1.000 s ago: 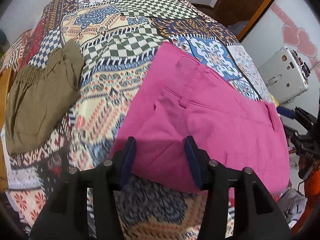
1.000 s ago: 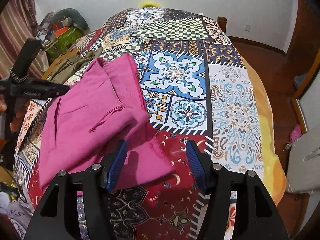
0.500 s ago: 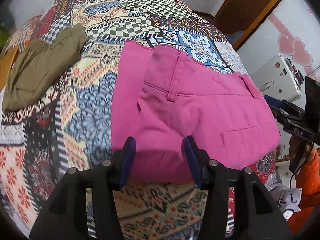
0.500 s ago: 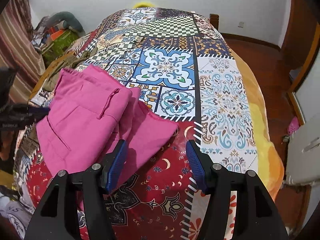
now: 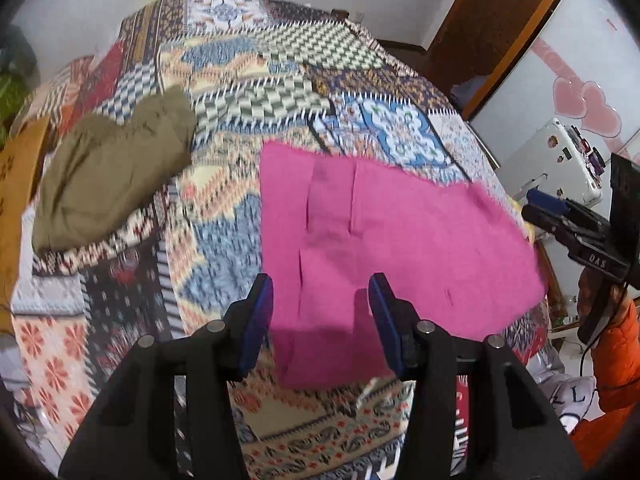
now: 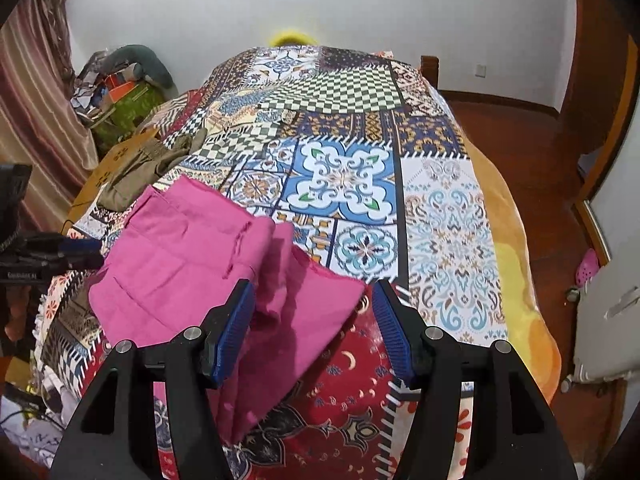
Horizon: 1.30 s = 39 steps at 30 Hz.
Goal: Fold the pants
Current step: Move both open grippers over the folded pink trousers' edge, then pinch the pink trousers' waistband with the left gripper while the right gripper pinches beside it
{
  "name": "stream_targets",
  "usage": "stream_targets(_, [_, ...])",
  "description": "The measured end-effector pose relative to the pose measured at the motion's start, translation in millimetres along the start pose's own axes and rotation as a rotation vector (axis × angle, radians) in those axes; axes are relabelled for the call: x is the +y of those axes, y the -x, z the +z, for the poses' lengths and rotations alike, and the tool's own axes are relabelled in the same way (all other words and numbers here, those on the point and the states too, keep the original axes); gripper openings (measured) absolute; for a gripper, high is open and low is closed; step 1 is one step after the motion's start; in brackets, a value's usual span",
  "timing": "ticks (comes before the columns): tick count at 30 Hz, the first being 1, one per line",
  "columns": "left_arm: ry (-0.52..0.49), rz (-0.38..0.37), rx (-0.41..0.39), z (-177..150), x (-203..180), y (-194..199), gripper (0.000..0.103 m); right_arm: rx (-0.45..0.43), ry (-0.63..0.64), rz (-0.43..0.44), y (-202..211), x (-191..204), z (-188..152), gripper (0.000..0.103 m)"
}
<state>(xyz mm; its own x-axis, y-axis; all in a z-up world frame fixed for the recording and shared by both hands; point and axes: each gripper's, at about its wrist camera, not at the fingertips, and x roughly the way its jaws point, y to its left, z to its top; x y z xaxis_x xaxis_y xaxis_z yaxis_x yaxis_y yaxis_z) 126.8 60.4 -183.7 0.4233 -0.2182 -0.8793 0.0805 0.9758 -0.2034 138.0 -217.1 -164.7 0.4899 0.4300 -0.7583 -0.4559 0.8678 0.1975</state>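
Observation:
Pink pants [image 5: 384, 240] lie folded on the patchwork bedspread [image 5: 256, 80]; in the right wrist view the pink pants [image 6: 192, 256] sit at the left, one layer stepped over another. My left gripper [image 5: 322, 320] is open and empty, just above the pants' near edge. My right gripper [image 6: 314, 328] is open and empty over the pants' near corner. The right gripper also shows in the left wrist view [image 5: 576, 224], at the right edge of the pants. The left gripper shows in the right wrist view [image 6: 48, 252] at the far left.
Folded olive pants [image 5: 108, 176] lie on the bed's left side, also in the right wrist view [image 6: 148, 164]. A white case [image 5: 560, 160] and a wooden door [image 5: 492, 28] stand to the right. Clutter [image 6: 120, 88] is piled by the curtain.
Both grippers have pulled back and risen from the pink pants. The pants now lie flatter and more squared. Both stayed open.

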Motion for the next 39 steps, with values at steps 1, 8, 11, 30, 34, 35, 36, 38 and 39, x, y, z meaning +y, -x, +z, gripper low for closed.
stream_targets(1, [-0.012, -0.003, -0.001, 4.9, -0.3, -0.7, 0.05, -0.003, -0.006, 0.008, -0.6, 0.1, 1.9, 0.056])
stream_targets(8, [-0.108, 0.007, 0.0, 29.2, -14.2, -26.1, 0.05, 0.017, 0.006, 0.05, -16.4, 11.2, 9.6, 0.056])
stream_targets(11, [-0.131, 0.014, -0.004, 34.3, -14.4, -38.5, 0.05, 0.04, 0.027, 0.058, -28.7, 16.8, 8.1, 0.056])
stream_targets(30, [-0.105, -0.079, -0.004, 47.0, -6.4, -58.5, 0.025, 0.018, 0.006, 0.163, -48.4, 18.1, 11.8, 0.011])
stream_targets(34, [-0.096, -0.077, -0.02, 44.8, -5.6, -55.4, 0.024, -0.061, 0.008, 0.183, -34.4, 19.5, 20.4, 0.01])
stream_targets(35, [-0.088, -0.086, -0.027, 44.6, -4.7, -53.5, 0.023, -0.081, 0.003, 0.184, -31.6, 19.0, 23.6, 0.01])
stream_targets(36, [-0.081, -0.094, -0.038, 45.3, -4.2, -50.6, 0.022, -0.096, 0.001, 0.182, -29.9, 18.6, 26.0, 0.01])
stream_targets(38, [-0.074, -0.105, -0.053, 48.5, -5.3, -45.1, 0.02, -0.105, 0.011, 0.165, -32.3, 18.0, 29.2, 0.01])
stream_targets(39, [-0.074, -0.11, -0.061, 50.7, -7.0, -41.8, 0.019, -0.103, 0.017, 0.154, -35.2, 17.7, 29.1, 0.01])
